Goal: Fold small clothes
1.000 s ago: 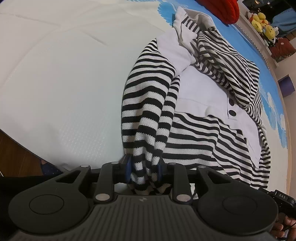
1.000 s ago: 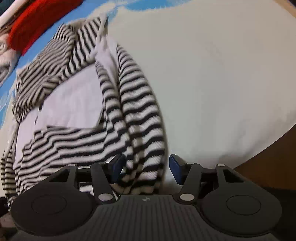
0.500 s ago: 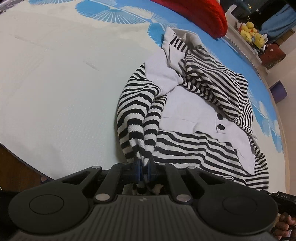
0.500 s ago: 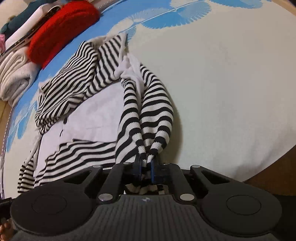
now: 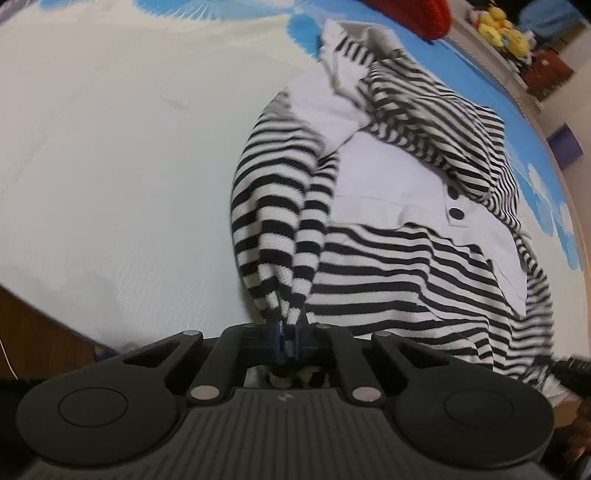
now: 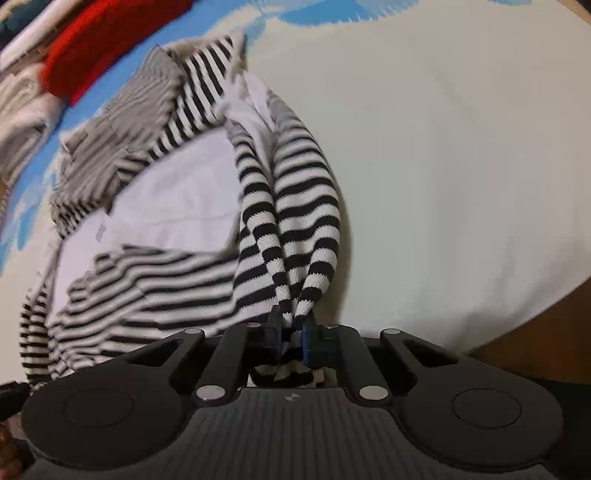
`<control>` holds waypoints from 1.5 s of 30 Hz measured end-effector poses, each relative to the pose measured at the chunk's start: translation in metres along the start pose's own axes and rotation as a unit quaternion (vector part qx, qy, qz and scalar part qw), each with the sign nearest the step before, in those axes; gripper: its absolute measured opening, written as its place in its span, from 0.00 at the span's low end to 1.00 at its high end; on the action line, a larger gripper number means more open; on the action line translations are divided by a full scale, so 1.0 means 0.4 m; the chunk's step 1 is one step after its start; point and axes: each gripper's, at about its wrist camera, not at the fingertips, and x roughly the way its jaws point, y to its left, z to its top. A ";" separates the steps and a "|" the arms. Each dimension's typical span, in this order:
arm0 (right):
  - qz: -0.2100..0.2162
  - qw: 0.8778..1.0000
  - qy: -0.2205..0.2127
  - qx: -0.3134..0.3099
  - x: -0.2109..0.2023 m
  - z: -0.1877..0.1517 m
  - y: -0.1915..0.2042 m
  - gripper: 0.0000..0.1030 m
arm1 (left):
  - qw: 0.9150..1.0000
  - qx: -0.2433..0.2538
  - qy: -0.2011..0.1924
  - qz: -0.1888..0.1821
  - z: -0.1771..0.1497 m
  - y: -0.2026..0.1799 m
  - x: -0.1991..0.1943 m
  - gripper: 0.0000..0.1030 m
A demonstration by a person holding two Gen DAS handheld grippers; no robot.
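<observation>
**Pale bedcover, striped top pinched at both near corners**

Pale bedcover (image 5: 110, 166) with blue fan prints fills both wrist views, and a black-and-white striped top (image 5: 406, 266) lies spread on it, straight ahead of the grippers. The left gripper (image 5: 287, 338) has just been closing and now clamps a bunched striped fold between its blue pads. The right gripper (image 6: 291, 338) has just been closing too, and pinches a similar striped fold (its cloth tail pokes out behind the pads). From each grip the fabric rises in taut ridges toward the white chest panel (image 5: 388, 181) with two dark buttons (image 5: 455, 202). Beyond the top sits a red knitted item (image 6: 107, 48), with yellow plush toys (image 5: 498, 29) farther off to the left gripper's right.
</observation>
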 end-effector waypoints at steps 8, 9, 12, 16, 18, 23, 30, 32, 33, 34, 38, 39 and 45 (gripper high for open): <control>0.103 0.987 -0.117 0.030 -0.201 0.058 -0.010 0.06 | 0.992 0.057 -0.103 -0.049 0.071 -0.063 -0.229 0.06; 0.118 0.984 -0.126 0.037 -0.234 0.064 -0.016 0.06 | 0.990 0.065 -0.112 -0.059 0.075 -0.072 -0.263 0.06; 0.156 0.976 -0.146 0.052 -0.335 0.057 -0.035 0.06 | 0.983 0.086 -0.130 -0.093 0.071 -0.083 -0.378 0.06; 0.197 0.964 -0.171 0.045 -0.480 0.025 -0.046 0.06 | 0.980 0.069 -0.116 -0.148 0.055 -0.058 -0.499 0.06; 0.205 0.962 -0.177 0.037 -0.532 0.009 -0.041 0.06 | 0.978 0.055 -0.110 -0.170 0.058 -0.044 -0.525 0.06; 0.191 0.967 -0.162 0.040 -0.497 0.058 -0.018 0.06 | 0.983 0.013 -0.067 -0.171 0.156 -0.026 -0.422 0.06; 0.161 0.979 -0.094 0.078 -0.186 0.317 0.020 0.08 | 0.981 -0.110 0.003 -0.162 0.450 0.007 -0.068 0.13; 0.124 0.983 -0.088 0.098 -0.097 0.388 0.014 0.15 | 0.973 -0.173 0.005 -0.152 0.507 0.051 0.005 0.18; 0.100 0.983 -0.101 0.112 -0.065 0.414 0.005 0.17 | 0.970 -0.189 -0.006 -0.150 0.519 0.069 0.017 0.18; 0.083 0.982 -0.116 0.121 -0.047 0.430 -0.007 0.19 | 0.968 -0.200 -0.019 -0.151 0.527 0.081 0.016 0.18; 0.085 0.983 -0.113 0.120 -0.017 0.430 -0.022 0.21 | 0.979 -0.119 -0.062 -0.155 0.538 0.027 -0.035 0.39; 0.103 0.985 -0.103 0.089 -0.015 0.429 -0.004 0.22 | 0.984 -0.066 -0.062 -0.154 0.535 -0.007 -0.037 0.44; 0.130 0.983 -0.031 -0.126 0.032 0.356 0.122 0.44 | 0.984 0.153 -0.010 -0.092 0.438 -0.145 0.035 0.61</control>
